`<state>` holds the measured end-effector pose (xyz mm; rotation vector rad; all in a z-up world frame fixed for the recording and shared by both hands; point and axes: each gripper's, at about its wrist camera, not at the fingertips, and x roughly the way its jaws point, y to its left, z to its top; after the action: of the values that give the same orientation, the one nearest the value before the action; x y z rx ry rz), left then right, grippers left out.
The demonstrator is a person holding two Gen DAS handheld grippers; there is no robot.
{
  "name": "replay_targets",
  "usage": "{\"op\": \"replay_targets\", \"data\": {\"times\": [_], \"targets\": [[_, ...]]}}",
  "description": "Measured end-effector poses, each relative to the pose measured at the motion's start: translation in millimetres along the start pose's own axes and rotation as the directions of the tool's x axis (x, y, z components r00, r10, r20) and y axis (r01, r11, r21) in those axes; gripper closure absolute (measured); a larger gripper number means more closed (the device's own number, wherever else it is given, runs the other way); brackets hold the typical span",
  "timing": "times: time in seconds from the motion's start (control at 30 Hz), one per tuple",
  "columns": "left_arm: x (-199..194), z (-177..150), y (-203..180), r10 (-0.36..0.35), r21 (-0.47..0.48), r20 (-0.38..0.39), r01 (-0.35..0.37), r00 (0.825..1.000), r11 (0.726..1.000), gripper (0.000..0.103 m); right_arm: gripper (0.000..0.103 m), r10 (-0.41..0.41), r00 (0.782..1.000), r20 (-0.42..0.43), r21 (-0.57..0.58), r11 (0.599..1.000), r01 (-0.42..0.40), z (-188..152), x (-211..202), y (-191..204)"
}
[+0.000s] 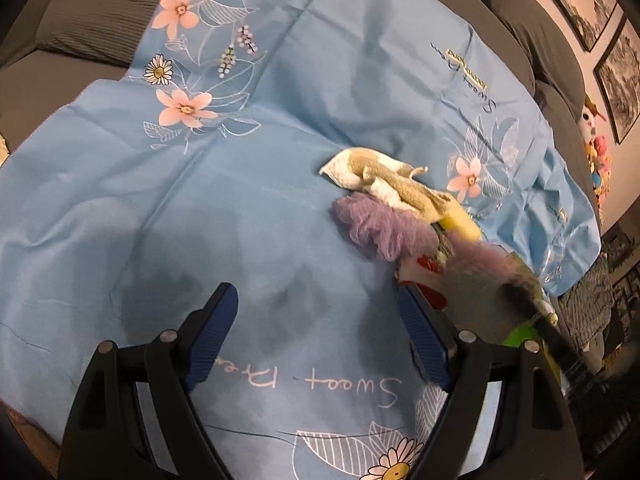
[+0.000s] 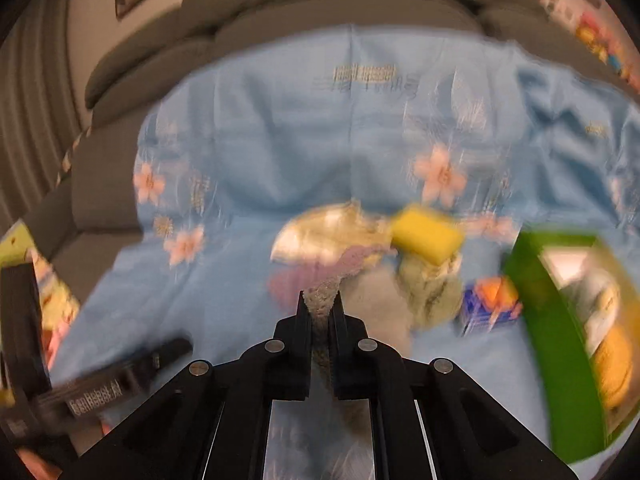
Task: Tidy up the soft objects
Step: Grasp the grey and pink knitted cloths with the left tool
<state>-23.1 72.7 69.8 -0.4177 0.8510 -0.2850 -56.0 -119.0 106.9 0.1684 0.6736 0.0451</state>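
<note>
A blue floral sheet [image 1: 260, 184] covers a grey sofa. On it lies a pile of soft things: a beige and white cloth [image 1: 384, 178], a purple mesh puff [image 1: 380, 226] and a yellow sponge [image 1: 460, 222]. My left gripper [image 1: 318, 300] is open and empty above the sheet, left of the pile. The right wrist view is blurred. There my right gripper [image 2: 321, 300] is shut on a greyish-purple soft thing [image 2: 322, 300], just in front of the beige cloth [image 2: 328, 232], the yellow sponge [image 2: 426, 238] and a greenish cloth [image 2: 430, 288].
A green box [image 2: 560, 320] lies at the right on the sheet, with a small blue and orange pack [image 2: 490, 306] beside it. A red and white packet [image 1: 428, 276] sits by the pile. Grey cushions [image 1: 92, 12] ring the sheet. Framed pictures [image 1: 620, 76] hang on the wall.
</note>
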Motion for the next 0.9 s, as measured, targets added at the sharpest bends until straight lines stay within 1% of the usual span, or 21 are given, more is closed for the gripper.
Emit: {"op": "replay_targets", "data": {"times": [0.03,0.07,0.1,0.13,0.2,0.23,0.33,0.37,0.4,0.43,0.5,0.57,0.6,0.63,0.73,0.8,0.83,0.9], "targets": [[1,-1,-1,0.002,0.005,-0.004,-0.002,1.0,1.0,0.021,0.095,0.044,0.998,-0.047,0.032,0.999,-0.043,-9,8,-4],[2,-2,-2,0.002,0.008,-0.01,-0.002,1.0,1.0,0.021,0.095,0.086,0.991,-0.105,0.074,0.994,-0.078,-20,19,-8],[2,-3,-2,0.001,0.01,-0.015,-0.001,1.0,1.0,0.021,0.095,0.106,0.978,-0.179,0.108,0.99,-0.088,-32,31,-10],[4,-5,-3,-0.002,0.015,-0.024,0.002,1.0,1.0,0.021,0.095,0.113,0.967,-0.23,0.126,0.988,-0.086,-40,40,-13],[6,-7,-4,-0.004,0.022,-0.036,0.005,0.999,1.0,0.021,0.095,0.116,0.944,-0.308,0.161,0.985,-0.069,-51,55,-18],[8,-8,-5,-0.004,0.026,-0.044,0.005,0.999,1.0,0.021,0.095,0.12,0.938,-0.324,0.176,0.982,-0.065,-54,57,-22],[15,-12,-9,-0.014,0.034,-0.071,0.016,0.997,0.999,0.021,0.095,0.176,0.925,-0.337,0.246,0.965,-0.094,-56,52,-35],[18,-13,-11,-0.02,0.036,-0.081,0.023,0.996,0.999,0.021,0.095,0.194,0.924,-0.33,0.276,0.956,-0.102,-51,49,-43],[19,-15,-12,-0.024,0.037,-0.087,0.028,0.996,0.999,0.021,0.094,0.196,0.927,-0.321,0.29,0.952,-0.101,-47,46,-48],[22,-16,-15,-0.031,0.039,-0.097,0.035,0.995,0.999,0.021,0.091,0.187,0.934,-0.303,0.296,0.95,-0.094,-42,41,-54],[28,-20,-21,-0.046,0.049,-0.123,0.053,0.991,0.997,0.021,0.077,0.136,0.957,-0.254,0.29,0.955,-0.059,-31,29,-65],[36,-26,-28,-0.063,0.065,-0.153,0.074,0.986,0.995,0.021,0.039,0.083,0.973,-0.213,0.293,0.956,-0.018,-25,22,-76],[40,-29,-32,-0.071,0.07,-0.167,0.083,0.983,0.994,0.021,0.033,0.066,0.978,-0.197,0.3,0.954,-0.003,-23,19,-82],[43,-32,-35,-0.079,0.075,-0.18,0.094,0.98,0.993,0.022,0.03,0.06,0.98,-0.188,0.309,0.951,0.001,-22,18,-87],[54,-42,-48,-0.108,0.105,-0.22,0.134,0.969,0.985,0.023,0.03,0.087,0.974,-0.208,0.327,0.945,-0.014,-18,26,-100],[60,-48,-55,-0.111,0.133,-0.24,0.146,0.964,0.98,0.025,0.03,0.114,0.966,-0.233,0.335,0.942,-0.03,-20,35,-102],[62,-51,-59,-0.109,0.143,-0.248,0.148,0.963,0.979,0.028,0.03,0.126,0.961,-0.246,0.338,0.941,-0.037,-21,40,-103],[70,-57,-64,-0.107,0.162,-0.271,0.155,0.957,0.975,0.031,0.03,0.154,0.947,-0.282,0.343,0.938,-0.05,-24,54,-102]]}}
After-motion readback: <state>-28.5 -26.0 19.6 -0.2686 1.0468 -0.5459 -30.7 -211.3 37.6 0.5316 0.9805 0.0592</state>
